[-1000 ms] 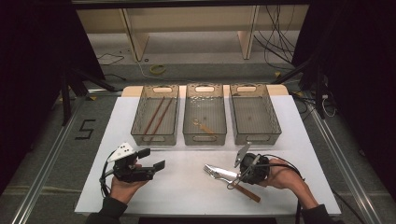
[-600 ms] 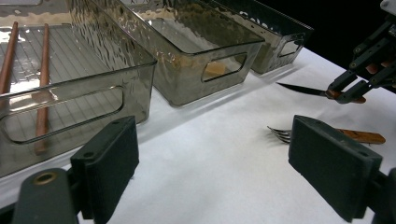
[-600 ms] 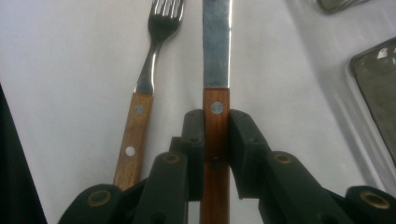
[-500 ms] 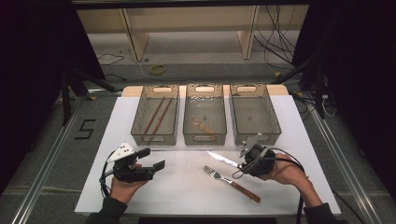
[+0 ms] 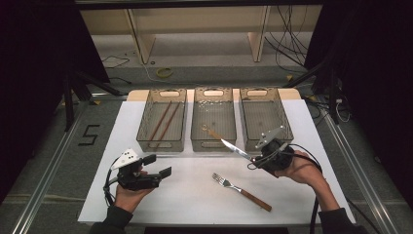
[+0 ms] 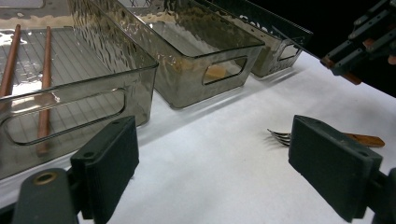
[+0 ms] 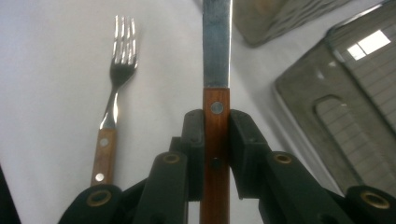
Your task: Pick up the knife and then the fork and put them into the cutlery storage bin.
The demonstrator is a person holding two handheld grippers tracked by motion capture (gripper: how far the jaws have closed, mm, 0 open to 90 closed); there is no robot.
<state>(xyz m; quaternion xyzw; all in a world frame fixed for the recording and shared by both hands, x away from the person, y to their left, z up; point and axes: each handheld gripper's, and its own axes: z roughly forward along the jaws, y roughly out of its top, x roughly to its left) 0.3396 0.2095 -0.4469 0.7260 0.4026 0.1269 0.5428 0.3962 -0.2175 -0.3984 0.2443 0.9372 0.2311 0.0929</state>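
My right gripper [image 5: 255, 158] is shut on the wooden handle of a knife [image 5: 236, 147], held above the white table at the right. The steel blade points up-left toward the front wall of the middle bin [image 5: 196, 126]. In the right gripper view the pads clamp the handle from both sides and the knife [image 7: 217, 46] runs straight up. A fork [image 5: 241, 191] with a wooden handle lies flat on the table, below and left of that gripper; this fork [image 7: 119, 60] lies left of the blade. My left gripper [image 5: 158, 165] stands open at the front left, nothing between its jaws.
Three clear grey bins stand in a row at the back of the table. The left bin [image 5: 146, 122] holds two brown chopsticks [image 5: 163, 121]. A small wood-handled piece [image 5: 212, 131] lies in the middle bin. The right bin [image 5: 285, 119] looks bare inside.
The right gripper has lifted the knife off the table beside the fork and carried it up and back toward the bins. The fork stays on the table. The left gripper has not moved.
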